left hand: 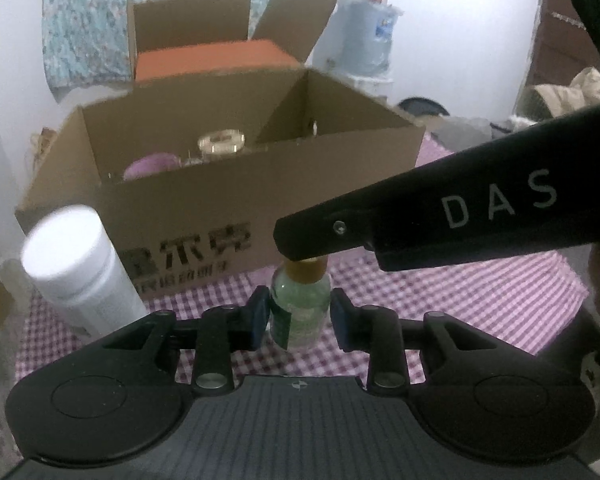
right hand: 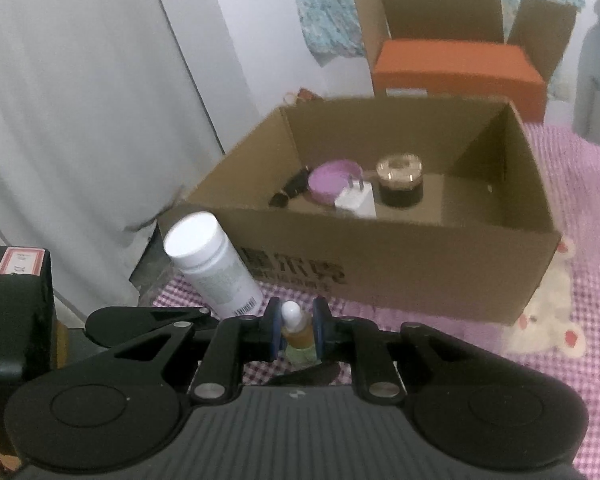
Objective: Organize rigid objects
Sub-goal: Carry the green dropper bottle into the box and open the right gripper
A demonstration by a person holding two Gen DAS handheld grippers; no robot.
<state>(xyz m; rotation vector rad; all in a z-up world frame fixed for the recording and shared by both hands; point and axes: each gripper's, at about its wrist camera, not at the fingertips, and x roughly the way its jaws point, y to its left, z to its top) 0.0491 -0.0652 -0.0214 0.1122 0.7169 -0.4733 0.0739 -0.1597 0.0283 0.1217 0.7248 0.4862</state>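
Two grippers share my small dropper bottle (left hand: 298,308): left gripper (left hand: 300,316) pinches its body, right gripper (right hand: 295,330) clamps its amber cap.

matt brown cardboard box (right hand: 380,264). checked cloth (left hand: 480,300) woven, soft-looking. white bottle (right hand: 213,268) smooth plastic, slight sheen. small bottle (left hand: 300,308) clear, glossy, amber cap. gripper bodies matt black plastic, metal pins shiny.
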